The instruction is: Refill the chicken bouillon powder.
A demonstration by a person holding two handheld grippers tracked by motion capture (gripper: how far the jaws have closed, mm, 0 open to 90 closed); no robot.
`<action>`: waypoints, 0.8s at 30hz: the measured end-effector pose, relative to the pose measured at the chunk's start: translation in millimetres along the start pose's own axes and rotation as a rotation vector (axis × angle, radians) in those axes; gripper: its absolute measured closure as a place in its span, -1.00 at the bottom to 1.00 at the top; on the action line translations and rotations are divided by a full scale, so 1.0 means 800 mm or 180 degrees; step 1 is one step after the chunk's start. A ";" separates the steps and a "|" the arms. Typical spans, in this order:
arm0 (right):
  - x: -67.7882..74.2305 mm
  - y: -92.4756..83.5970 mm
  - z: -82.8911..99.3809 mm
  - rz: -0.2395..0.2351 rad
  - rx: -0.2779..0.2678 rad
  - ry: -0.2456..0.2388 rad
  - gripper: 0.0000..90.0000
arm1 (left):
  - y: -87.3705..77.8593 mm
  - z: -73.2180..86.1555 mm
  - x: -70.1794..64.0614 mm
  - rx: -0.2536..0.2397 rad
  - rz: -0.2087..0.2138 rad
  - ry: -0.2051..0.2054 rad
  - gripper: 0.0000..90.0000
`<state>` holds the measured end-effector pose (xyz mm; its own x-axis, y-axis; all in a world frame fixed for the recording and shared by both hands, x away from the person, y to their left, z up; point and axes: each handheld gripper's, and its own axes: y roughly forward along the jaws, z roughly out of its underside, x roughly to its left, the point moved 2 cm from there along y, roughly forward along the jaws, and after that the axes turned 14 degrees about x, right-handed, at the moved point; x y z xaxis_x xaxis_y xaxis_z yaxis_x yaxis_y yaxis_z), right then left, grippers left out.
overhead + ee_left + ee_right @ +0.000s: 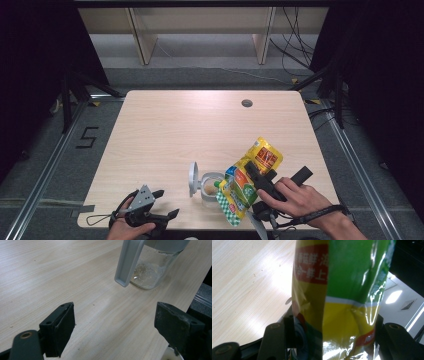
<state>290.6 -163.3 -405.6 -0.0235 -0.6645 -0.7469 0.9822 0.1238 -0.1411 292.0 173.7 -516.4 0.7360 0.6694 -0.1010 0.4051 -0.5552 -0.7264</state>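
The right hand-held gripper clamps a yellow and green pouch between its jaws, tilted over the open glass jar near the table's front edge. The jar's grey lid stands flipped up at its left. The left hand-held gripper, jaws wide apart and empty, rests by the front left corner.

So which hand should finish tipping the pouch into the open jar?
Right. The right gripper is shut on the yellow-green pouch, tilted with its lower end by the open jar. The left gripper sits open near the table's front edge, holding nothing; it could probably steady the jar.
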 end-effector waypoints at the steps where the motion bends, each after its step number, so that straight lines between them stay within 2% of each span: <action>1: -0.001 0.000 0.000 0.0003 0.0000 -0.0015 0.04 | 0.000 0.000 0.000 0.0019 0.0015 0.0006 -0.63; 2: -0.001 0.001 0.000 -0.0034 -0.0015 -0.0030 0.04 | -0.001 0.000 0.001 0.0039 0.0009 0.0021 -0.63; 3: -0.005 0.003 0.001 0.0035 -0.0050 -0.0180 0.04 | 0.000 0.000 -0.001 0.0001 0.0006 0.0001 -0.63; 4: -0.005 0.005 0.001 0.0033 -0.0071 -0.0179 0.04 | 0.000 0.000 -0.001 0.0003 0.0004 0.0006 -0.63; 5: -0.005 0.005 0.001 0.0043 -0.0064 -0.0183 0.04 | 0.001 0.001 -0.003 0.0003 0.0028 -0.0073 -0.63; 6: -0.004 0.004 0.000 0.0004 -0.0040 -0.0121 0.04 | 0.002 0.000 -0.003 -0.0012 0.0040 -0.0082 -0.63; 7: -0.005 0.006 0.001 0.0022 -0.0076 -0.0203 0.04 | 0.001 0.000 -0.002 -0.0012 0.0013 0.0003 -0.63; 8: -0.005 0.004 0.000 0.0025 -0.0050 -0.0145 0.04 | 0.001 0.000 -0.002 -0.0012 0.0013 -0.0001 -0.63; 11: -0.005 0.005 0.000 -0.0013 -0.0053 -0.0134 0.04 | 0.001 0.001 -0.002 0.0005 0.0030 -0.0069 -0.63; 13: -0.006 0.005 0.001 0.0020 -0.0060 -0.0180 0.04 | 0.001 0.001 -0.002 0.0004 0.0028 -0.0069 -0.63; 15: -0.007 0.005 0.001 0.0027 -0.0065 -0.0194 0.04 | 0.001 0.000 -0.002 -0.0013 0.0012 -0.0002 -0.63; 18: -0.007 0.006 0.001 0.0021 -0.0087 -0.0214 0.04 | 0.001 0.000 -0.002 -0.0011 0.0014 -0.0007 -0.63; 19: -0.007 0.006 0.001 0.0022 -0.0069 -0.0187 0.04 | 0.002 0.001 -0.003 -0.0014 0.0036 -0.0091 -0.63; 22: -0.007 0.006 0.001 0.0051 -0.0061 -0.0188 0.04 | 0.001 0.001 -0.003 0.0003 0.0028 -0.0070 -0.63; 23: -0.006 0.005 0.000 0.0017 -0.0044 -0.0115 0.04 | 0.001 0.001 -0.003 0.0001 0.0029 -0.0071 -0.63; 24: -0.006 0.005 0.000 0.0019 -0.0047 -0.0118 0.04 | 0.001 0.001 -0.003 0.0000 0.0030 -0.0073 -0.63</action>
<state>295.0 -159.9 -402.6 -0.0106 -0.6905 -0.7232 0.9795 0.1385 -0.1466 290.4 172.2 -517.1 0.7271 0.6753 -0.1235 0.3983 -0.5615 -0.7253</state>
